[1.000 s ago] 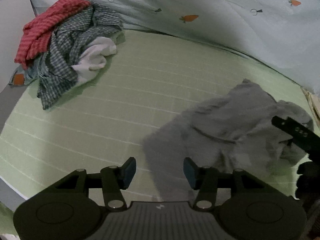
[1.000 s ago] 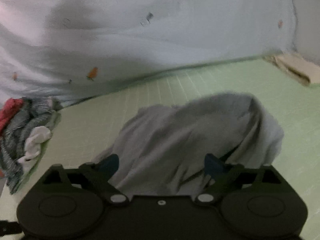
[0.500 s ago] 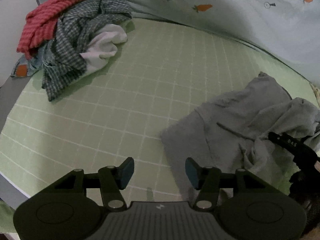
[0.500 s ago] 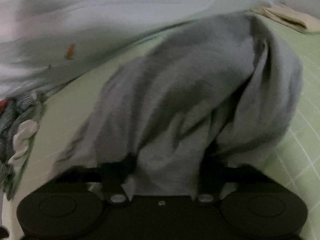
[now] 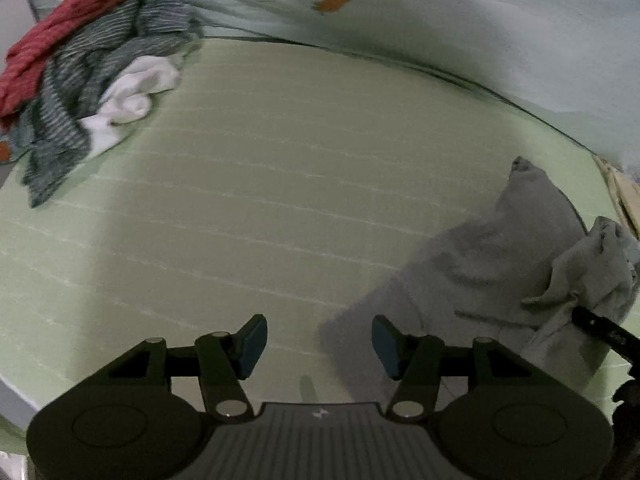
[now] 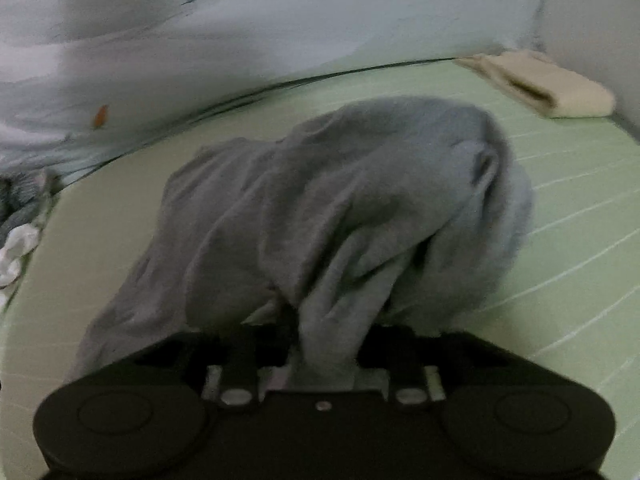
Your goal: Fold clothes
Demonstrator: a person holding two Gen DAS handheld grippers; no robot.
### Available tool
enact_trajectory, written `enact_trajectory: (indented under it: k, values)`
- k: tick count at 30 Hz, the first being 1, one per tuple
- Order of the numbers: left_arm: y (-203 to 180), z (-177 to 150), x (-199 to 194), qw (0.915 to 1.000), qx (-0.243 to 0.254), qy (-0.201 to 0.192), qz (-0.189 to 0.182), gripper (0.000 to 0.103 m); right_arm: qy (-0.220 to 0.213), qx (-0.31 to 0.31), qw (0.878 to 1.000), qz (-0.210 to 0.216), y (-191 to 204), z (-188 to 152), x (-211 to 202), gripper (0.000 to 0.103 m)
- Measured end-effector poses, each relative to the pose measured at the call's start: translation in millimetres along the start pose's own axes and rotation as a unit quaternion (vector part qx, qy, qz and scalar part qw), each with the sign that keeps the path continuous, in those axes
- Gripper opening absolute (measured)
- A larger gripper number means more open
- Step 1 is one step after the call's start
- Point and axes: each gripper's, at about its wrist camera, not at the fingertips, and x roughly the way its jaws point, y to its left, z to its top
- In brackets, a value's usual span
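Observation:
A crumpled grey garment [image 5: 500,256] lies on the green checked bed sheet [image 5: 280,184], at the right of the left wrist view. My left gripper [image 5: 318,346] hovers open just left of the garment's near corner, with nothing between its blue pads. In the right wrist view the grey garment [image 6: 340,208] fills the middle and bunches up from my right gripper [image 6: 324,344], which is shut on a fold of it. Cloth hides its fingertips. One dark finger [image 5: 600,326] of the right gripper shows at the far right of the left wrist view, under lifted grey cloth.
A heap of clothes [image 5: 84,80], red, dark checked and white, sits at the bed's far left corner. A pale blue quilt with carrot prints [image 5: 400,12] runs along the back. A folded cream cloth [image 6: 548,84] lies at the far right by the wall.
My right gripper went from open beside the grey garment to shut on a fold, pulling it up into a bunch. The left gripper stayed open and shifted slightly.

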Motion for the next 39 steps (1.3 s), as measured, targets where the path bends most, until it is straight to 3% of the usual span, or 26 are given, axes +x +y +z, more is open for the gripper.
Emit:
enact_trajectory:
  k: [1, 7, 14, 18, 19, 20, 21, 22, 23, 25, 27, 29, 33, 35, 37, 38, 39]
  values:
    - [-8, 2, 3, 1.0000, 0.004, -0.001, -0.006, 0.065, -0.002, 0.008, 1.000, 0.000, -6, 5, 0, 0.052]
    - [-61, 39, 33, 0.9976, 0.038, 0.000, -0.058, 0.071, -0.014, 0.058, 0.998, -0.002, -39, 37, -2, 0.077]
    - [-134, 94, 88, 0.9863, 0.087, -0.004, -0.140, 0.080, -0.027, 0.116, 0.993, -0.005, -78, 74, -3, 0.093]
    - [-160, 113, 125, 0.9766, 0.078, 0.024, -0.199, 0.079, 0.017, 0.156, 0.988, -0.001, -74, 80, 28, 0.097]
    - [-164, 116, 134, 0.9745, 0.070, 0.037, -0.210, 0.077, 0.023, 0.161, 0.987, -0.002, -73, 81, 35, 0.097]
    - [-167, 116, 141, 0.9733, 0.063, 0.048, -0.215, 0.057, 0.028, 0.162, 0.986, 0.001, -71, 82, 40, 0.098]
    - [-170, 116, 147, 0.9727, 0.058, 0.054, -0.218, 0.028, 0.028, 0.161, 0.987, 0.005, -68, 82, 44, 0.096]
    - [-171, 116, 151, 0.9727, 0.053, 0.056, -0.219, 0.019, 0.027, 0.160, 0.987, 0.010, -65, 83, 47, 0.093]
    - [-171, 117, 151, 0.9739, 0.049, 0.053, -0.215, 0.010, 0.025, 0.157, 0.987, 0.013, -63, 85, 49, 0.082]
    - [-165, 120, 143, 0.9772, 0.044, 0.033, -0.205, 0.005, 0.017, 0.147, 0.989, 0.023, -58, 89, 51, 0.047]
    - [-153, 126, 126, 0.9831, 0.043, 0.000, -0.178, 0.005, 0.003, 0.134, 0.990, 0.044, -51, 96, 50, 0.028]
    - [-140, 131, 101, 0.9899, 0.055, -0.049, -0.122, 0.005, -0.019, 0.117, 0.991, 0.067, -42, 104, 47, 0.017]
    - [-104, 144, 47, 0.9893, 0.032, -0.139, -0.029, 0.005, -0.075, 0.109, 0.982, 0.133, -27, 136, 35, 0.012]
    - [-84, 149, 27, 0.9860, 0.002, -0.166, -0.018, 0.006, -0.097, 0.117, 0.974, 0.166, -26, 150, 28, 0.012]
    - [-71, 147, 19, 0.9832, -0.020, -0.181, -0.017, 0.017, -0.105, 0.116, 0.972, 0.178, -23, 161, 27, 0.016]
    - [-70, 144, 20, 0.9826, -0.024, -0.184, -0.009, 0.025, -0.089, 0.098, 0.980, 0.150, -18, 162, 34, 0.023]
    - [-72, 142, 23, 0.9830, -0.026, -0.182, 0.008, 0.025, -0.073, 0.080, 0.987, 0.122, -13, 162, 41, 0.052]
